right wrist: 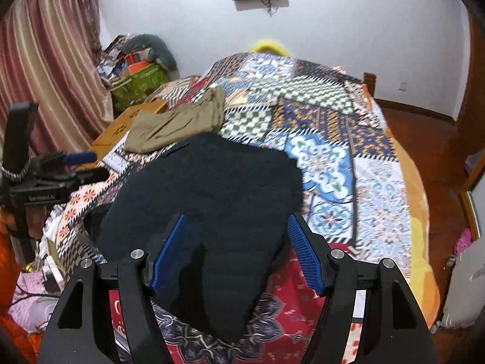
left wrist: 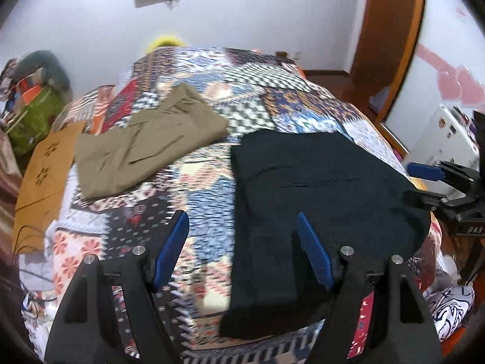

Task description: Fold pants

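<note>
Dark pants [left wrist: 318,188] lie folded on the patterned bedspread [left wrist: 209,203], their near end draped toward the bed's front edge. The same dark pants [right wrist: 212,197] fill the middle of the right wrist view. My left gripper [left wrist: 242,221] hovers open above the pants' left edge, nothing between its blue pads. My right gripper [right wrist: 235,224] hangs open over the near part of the pants, also holding nothing. The right gripper [left wrist: 424,182] shows at the right edge of the left wrist view. The left gripper [right wrist: 88,166] appears at the left of the right wrist view.
Folded khaki pants [left wrist: 145,142] rest farther back on the left; these khaki pants [right wrist: 178,124] also show in the right view. An orange board [left wrist: 45,176] borders the bed's left side. A green box [right wrist: 136,86], striped curtain [right wrist: 45,69] and wooden door frame [left wrist: 391,42] surround the bed.
</note>
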